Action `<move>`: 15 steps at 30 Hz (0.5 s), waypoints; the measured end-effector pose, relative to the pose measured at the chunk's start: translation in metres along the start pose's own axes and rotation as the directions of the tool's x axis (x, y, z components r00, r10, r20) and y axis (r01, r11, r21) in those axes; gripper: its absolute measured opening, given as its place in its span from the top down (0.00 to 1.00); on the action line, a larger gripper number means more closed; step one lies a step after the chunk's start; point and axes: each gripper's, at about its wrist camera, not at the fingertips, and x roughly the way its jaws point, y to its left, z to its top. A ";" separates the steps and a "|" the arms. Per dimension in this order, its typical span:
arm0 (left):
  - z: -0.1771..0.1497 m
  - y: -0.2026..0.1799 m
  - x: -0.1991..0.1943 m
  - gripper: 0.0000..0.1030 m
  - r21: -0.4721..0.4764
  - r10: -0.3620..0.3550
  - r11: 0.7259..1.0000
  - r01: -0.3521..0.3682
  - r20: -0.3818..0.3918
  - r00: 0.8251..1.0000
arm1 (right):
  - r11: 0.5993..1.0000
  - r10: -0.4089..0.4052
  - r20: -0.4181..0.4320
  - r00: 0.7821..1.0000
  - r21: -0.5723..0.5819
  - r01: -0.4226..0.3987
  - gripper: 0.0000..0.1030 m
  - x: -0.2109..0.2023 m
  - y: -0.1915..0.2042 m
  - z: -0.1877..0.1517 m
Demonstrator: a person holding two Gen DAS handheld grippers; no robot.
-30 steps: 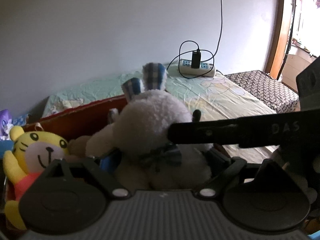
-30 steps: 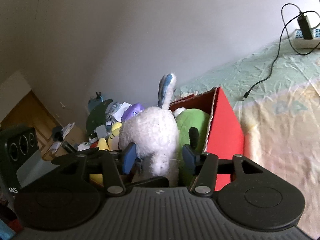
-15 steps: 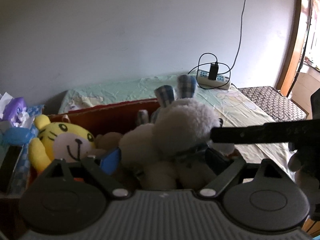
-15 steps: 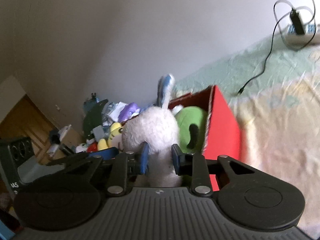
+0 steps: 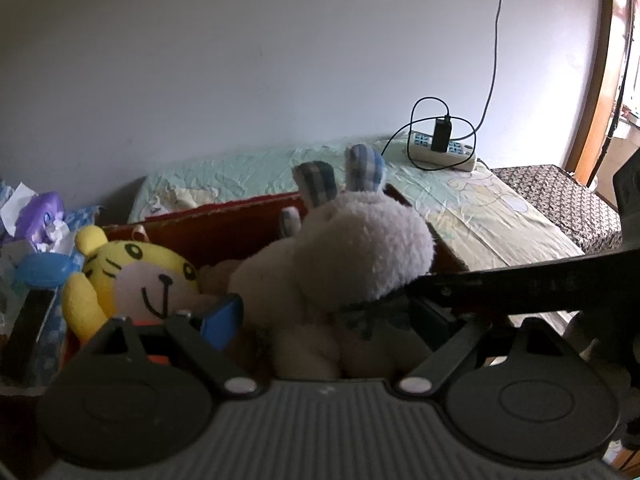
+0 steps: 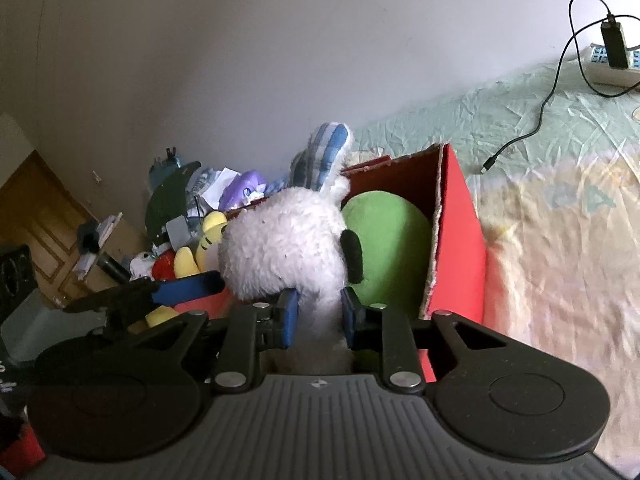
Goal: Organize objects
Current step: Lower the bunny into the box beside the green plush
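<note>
A white plush rabbit (image 5: 344, 248) with blue plaid ears leans inside the red cardboard box (image 5: 240, 210), beside a yellow tiger plush (image 5: 148, 276). My left gripper (image 5: 328, 316) is open, its fingers spread wide on either side of the rabbit's body. In the right wrist view my right gripper (image 6: 320, 316) is shut on the rabbit (image 6: 280, 248) just below its head, both blue pads pressed into the fur. A green plush (image 6: 388, 240) fills the box (image 6: 456, 240) behind it. The right gripper's black body crosses the left wrist view at the right.
The box stands on a bed with a pale green sheet (image 5: 460, 208). A power strip (image 5: 442, 150) with a charger and cables lies by the wall. Cluttered toys and papers (image 6: 224, 188) pile up left of the box. A wooden door (image 6: 40, 208) is at far left.
My right gripper's pads have come together on the rabbit. My left gripper's fingers have spread off the rabbit, and the rabbit has tipped to the right.
</note>
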 end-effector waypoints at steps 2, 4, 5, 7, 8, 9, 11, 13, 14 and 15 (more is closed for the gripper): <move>0.000 -0.002 -0.002 0.09 0.003 -0.004 1.000 0.004 0.005 1.000 | 1.000 -0.009 0.021 1.000 0.019 0.009 0.68 -0.010 -0.003 -0.002; -0.001 -0.003 -0.003 0.08 0.004 -0.005 1.000 0.005 0.010 1.000 | 0.999 -0.023 0.040 0.999 0.027 0.022 0.63 -0.018 -0.004 -0.002; -0.001 -0.003 -0.004 0.08 0.004 -0.004 1.000 0.004 0.012 1.000 | 0.999 -0.027 0.059 0.998 0.033 0.025 0.63 -0.023 -0.005 -0.002; 0.000 -0.003 -0.005 0.08 0.002 -0.001 1.000 0.001 0.017 1.000 | 0.998 -0.018 0.104 0.994 0.054 0.012 0.64 -0.031 -0.007 0.000; 0.000 -0.003 -0.007 0.08 -0.001 0.000 1.000 0.000 0.019 1.000 | 0.998 -0.009 0.128 0.992 0.068 0.000 0.65 -0.034 -0.008 0.003; 0.001 -0.002 -0.008 0.08 -0.006 -0.001 1.000 0.001 0.021 1.000 | 0.997 -0.002 0.147 0.989 0.078 -0.010 0.67 -0.035 -0.009 0.004; 0.001 -0.002 -0.008 0.08 -0.008 0.000 1.000 0.001 0.021 1.000 | 0.995 0.021 0.178 0.984 0.093 -0.038 0.69 -0.036 -0.009 0.008; 0.001 -0.004 -0.007 0.08 0.003 0.011 1.000 -0.011 0.015 1.000 | 0.997 0.008 0.165 0.986 0.075 -0.021 0.69 -0.029 -0.004 0.010; 0.001 -0.005 -0.007 0.08 0.007 0.014 1.000 -0.015 0.013 1.000 | 0.998 -0.004 0.158 0.987 0.057 -0.005 0.69 -0.026 -0.002 0.011; 0.000 -0.006 -0.008 0.08 0.009 0.017 1.000 -0.017 0.011 1.000 | 0.999 -0.013 0.152 0.988 0.033 0.008 0.69 -0.024 0.001 0.010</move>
